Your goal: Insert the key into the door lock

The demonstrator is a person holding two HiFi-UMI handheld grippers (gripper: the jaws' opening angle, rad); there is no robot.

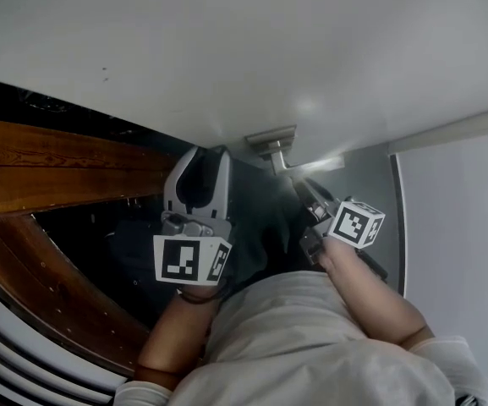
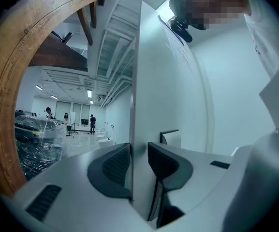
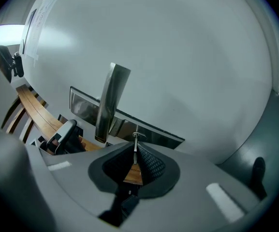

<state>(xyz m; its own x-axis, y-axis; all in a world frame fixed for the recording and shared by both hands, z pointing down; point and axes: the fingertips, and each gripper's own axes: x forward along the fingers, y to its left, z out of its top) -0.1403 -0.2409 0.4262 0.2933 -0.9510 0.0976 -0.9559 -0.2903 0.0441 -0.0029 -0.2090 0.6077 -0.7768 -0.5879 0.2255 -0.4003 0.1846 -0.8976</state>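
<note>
White door (image 1: pixel 227 57) fills the view, left tool (image 2: pixel 139 150) clamped on its edge, right tool (image 3: pixel 135 152) pinching the key (image 3: pixel 136 139) near the handle (image 3: pixel 110 103) — square the blade to the lock plate (image 3: pixel 158 134), push straight.

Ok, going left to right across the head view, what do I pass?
Wooden beam → left tool, clamped on the door → right tool, holding the key → white panel.

No legible text, labels or numbers
</note>
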